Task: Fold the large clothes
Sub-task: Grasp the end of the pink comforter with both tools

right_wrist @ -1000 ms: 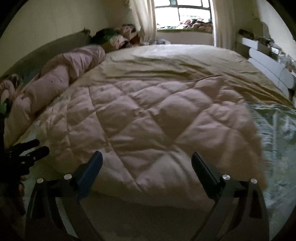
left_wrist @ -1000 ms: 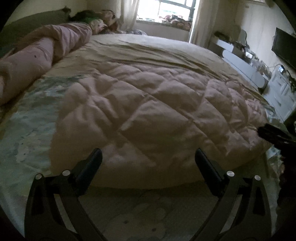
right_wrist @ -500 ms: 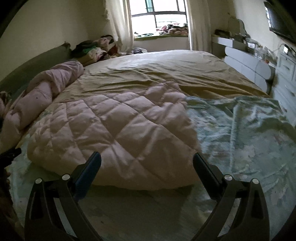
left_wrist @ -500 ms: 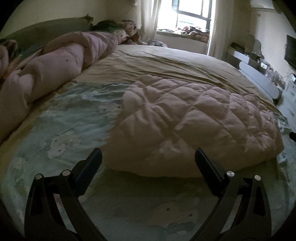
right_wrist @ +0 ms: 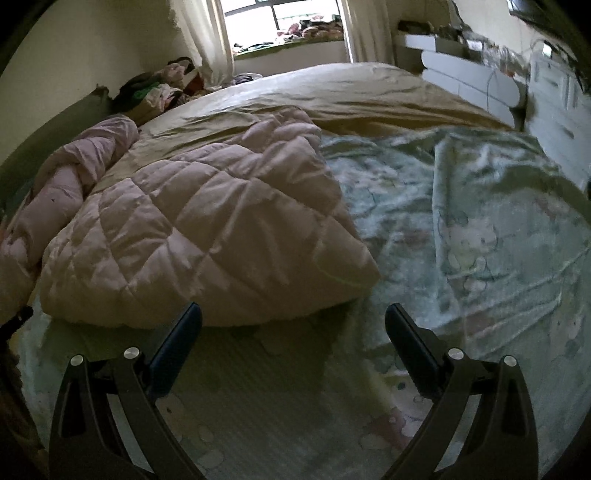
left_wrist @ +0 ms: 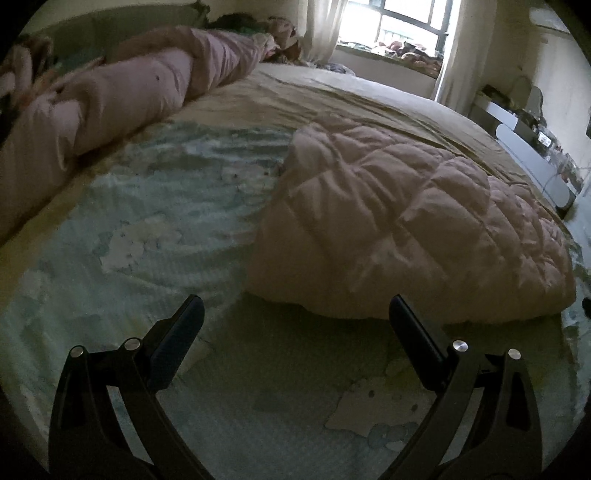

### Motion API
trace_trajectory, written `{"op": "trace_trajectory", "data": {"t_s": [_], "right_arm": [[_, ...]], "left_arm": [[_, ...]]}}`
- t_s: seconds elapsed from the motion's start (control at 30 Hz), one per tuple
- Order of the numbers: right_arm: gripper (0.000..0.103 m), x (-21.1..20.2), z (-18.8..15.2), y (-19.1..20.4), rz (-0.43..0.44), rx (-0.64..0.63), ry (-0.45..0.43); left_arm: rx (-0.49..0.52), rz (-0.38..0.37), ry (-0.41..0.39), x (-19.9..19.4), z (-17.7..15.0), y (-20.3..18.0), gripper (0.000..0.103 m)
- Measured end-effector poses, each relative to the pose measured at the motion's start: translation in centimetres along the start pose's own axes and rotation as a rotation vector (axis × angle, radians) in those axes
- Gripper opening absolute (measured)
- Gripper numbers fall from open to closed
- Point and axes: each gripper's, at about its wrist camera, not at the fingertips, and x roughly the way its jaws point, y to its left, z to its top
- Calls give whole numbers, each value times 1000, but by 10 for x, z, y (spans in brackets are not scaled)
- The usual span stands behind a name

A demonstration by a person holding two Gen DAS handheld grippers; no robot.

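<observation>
- Black fingers of the left gripper (left_wrist: 295,314) stand wide apart, holding nothing, raised over the green patterned sheet (left_wrist: 155,236) just short of the quilt's near edge.
- Right gripper (right_wrist: 293,317) likewise gapes wide and empty, its fingers apart from the quilt, the left fingertip close to the quilt's near hem.
- Pink quilted comforter (left_wrist: 406,236) lies in a folded, puffy heap on the sheet; in the right wrist view the same comforter (right_wrist: 207,229) fills the left half of the frame.
- Green patterned sheet (right_wrist: 480,236) lies rumpled and bare to the right of the comforter in the right wrist view, and bare to its left in the left wrist view.
- Tan bedspread (left_wrist: 351,99) extends beyond the comforter's far edge toward the window (left_wrist: 406,33).
- Rolled pink bedding (left_wrist: 122,96) lies far left of the comforter, along the headboard side.
- White cabinets (right_wrist: 469,74) stand beyond the comforter on the right.
</observation>
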Motion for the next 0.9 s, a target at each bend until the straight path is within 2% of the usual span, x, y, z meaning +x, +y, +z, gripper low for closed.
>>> {"op": "trace_trajectory", "data": {"t_s": [0.33,0.47,0.57,0.7,0.83,0.9], "right_arm": [[99,33,-3,-10,53,76,79],[99,55,2,-17,125,142,125],[99,67,7,-21,168,198,151],[99,81,18,-26,236,260,185],[99,90,30,-28,249,281,204],[99,95,35,-31,261,301,202]], "left_arm": [[-6,48,50,19,-12,4,94],[-5,56,62,24,-12,5,94],[-24,29,76,29,-11,6,94],[-94,-83,142,44,-9,10,94],[-158,-196,205,62,-9,10,94],[-239,-273,240,75,-8,17,94]]}}
